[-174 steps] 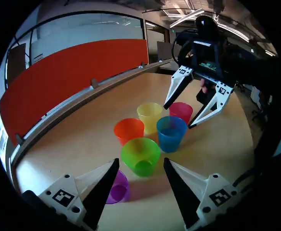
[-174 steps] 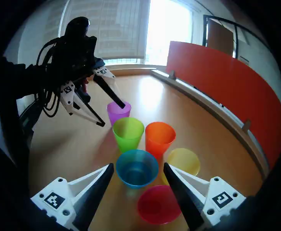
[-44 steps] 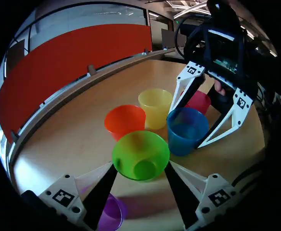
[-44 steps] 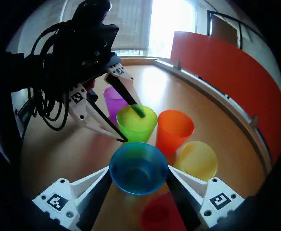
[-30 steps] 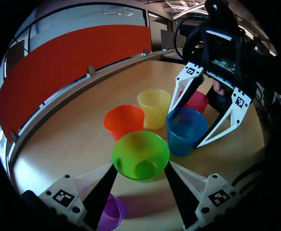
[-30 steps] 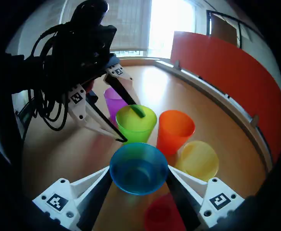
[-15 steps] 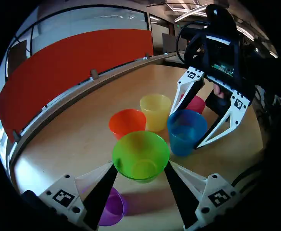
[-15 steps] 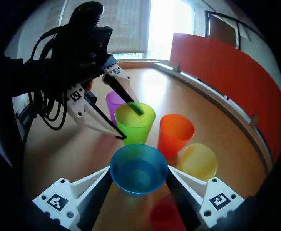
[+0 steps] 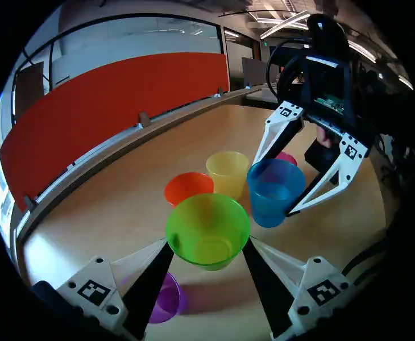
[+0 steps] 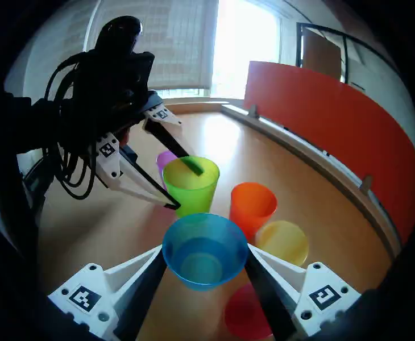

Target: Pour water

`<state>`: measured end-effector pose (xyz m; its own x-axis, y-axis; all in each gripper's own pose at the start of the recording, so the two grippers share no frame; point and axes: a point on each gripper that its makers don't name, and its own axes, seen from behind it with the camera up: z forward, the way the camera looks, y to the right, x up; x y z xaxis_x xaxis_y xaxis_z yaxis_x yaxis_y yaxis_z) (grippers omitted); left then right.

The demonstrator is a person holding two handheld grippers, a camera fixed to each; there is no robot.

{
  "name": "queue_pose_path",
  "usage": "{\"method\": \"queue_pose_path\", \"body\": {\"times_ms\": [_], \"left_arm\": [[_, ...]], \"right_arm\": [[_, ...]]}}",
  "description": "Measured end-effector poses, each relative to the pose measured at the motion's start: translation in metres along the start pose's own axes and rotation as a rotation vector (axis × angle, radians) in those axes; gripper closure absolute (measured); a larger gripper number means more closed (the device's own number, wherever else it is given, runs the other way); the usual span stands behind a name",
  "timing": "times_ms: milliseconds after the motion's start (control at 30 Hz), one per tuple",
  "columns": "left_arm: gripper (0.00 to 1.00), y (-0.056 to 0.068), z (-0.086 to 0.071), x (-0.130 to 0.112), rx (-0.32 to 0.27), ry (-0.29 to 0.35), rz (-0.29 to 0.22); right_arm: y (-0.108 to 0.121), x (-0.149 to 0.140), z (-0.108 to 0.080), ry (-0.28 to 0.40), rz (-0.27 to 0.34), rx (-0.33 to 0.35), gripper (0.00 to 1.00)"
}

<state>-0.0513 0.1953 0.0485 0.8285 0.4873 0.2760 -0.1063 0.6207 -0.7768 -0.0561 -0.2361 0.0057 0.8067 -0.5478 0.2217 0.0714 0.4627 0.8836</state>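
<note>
Over the wooden table (image 9: 111, 193), the left gripper (image 9: 207, 243) is clamping its 2 fingers (image 9: 150, 278) on the seemingly empty green cup (image 10: 190, 184) while the right gripper (image 10: 205, 253) is squeezing the blue cup (image 9: 274, 193) just beside it, so a hasty, misaligned tilt is risking its water (image 10: 202, 267) missing the rim.

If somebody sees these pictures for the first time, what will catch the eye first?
First, the bright green cup gripped in the jaws of the left gripper, and facing it the blue cup gripped by the right gripper. Next, the orange cup and yellow cup on the wooden table, with the long red partition behind.
</note>
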Motion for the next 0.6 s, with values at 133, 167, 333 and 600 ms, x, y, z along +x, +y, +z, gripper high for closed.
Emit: {"method": "queue_pose_path", "body": {"times_ms": [133,167,333,600], "left_arm": [[0.17,0.001,-0.008,0.005,0.011,0.018,-0.007],[0.17,0.001,-0.010,0.006,0.014,0.024,-0.008],[0.17,0.000,-0.019,0.013,0.028,0.045,-0.014],[0.17,0.000,-0.030,0.022,0.048,0.075,-0.009]], "right_arm": [[0.002,0.009,-0.007,0.028,0.006,-0.021,0.08],[0.002,0.012,-0.010,0.038,0.007,-0.027,0.08],[0.003,0.026,-0.020,0.077,0.020,-0.051,0.08],[0.001,0.044,-0.036,0.128,0.019,-0.074,0.08]]}}
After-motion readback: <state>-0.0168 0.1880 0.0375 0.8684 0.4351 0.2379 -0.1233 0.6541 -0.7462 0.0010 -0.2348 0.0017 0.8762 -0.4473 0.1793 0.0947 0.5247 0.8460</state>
